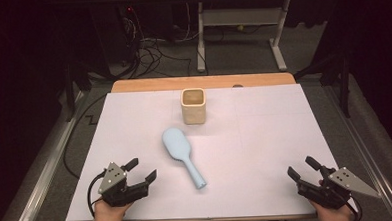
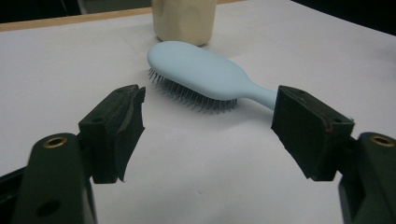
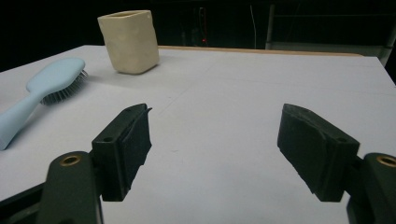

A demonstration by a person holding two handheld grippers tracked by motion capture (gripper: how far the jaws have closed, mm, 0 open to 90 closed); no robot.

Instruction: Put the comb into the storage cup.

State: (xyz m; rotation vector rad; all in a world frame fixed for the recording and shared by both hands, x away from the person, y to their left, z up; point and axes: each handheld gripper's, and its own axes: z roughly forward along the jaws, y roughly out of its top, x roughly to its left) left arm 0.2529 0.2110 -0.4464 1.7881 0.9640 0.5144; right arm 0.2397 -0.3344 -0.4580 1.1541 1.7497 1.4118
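Both the left gripper [image 1: 140, 171] and right gripper [image 1: 301, 169] hold their fingers apart, empty; the blue hairbrush [image 1: 181, 154] lies between them, bristles down.

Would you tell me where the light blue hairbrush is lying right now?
In the high view the hairbrush lies bristles down mid-table, just in front of the cream cup, its handle pointing toward the person.

A cream, square-mouthed cup [image 1: 193, 106] stands upright near the far wooden edge of the table [image 1: 133, 86]. Beyond the table, dark cables [image 1: 151, 52] lie on the floor, perhaps tangled.
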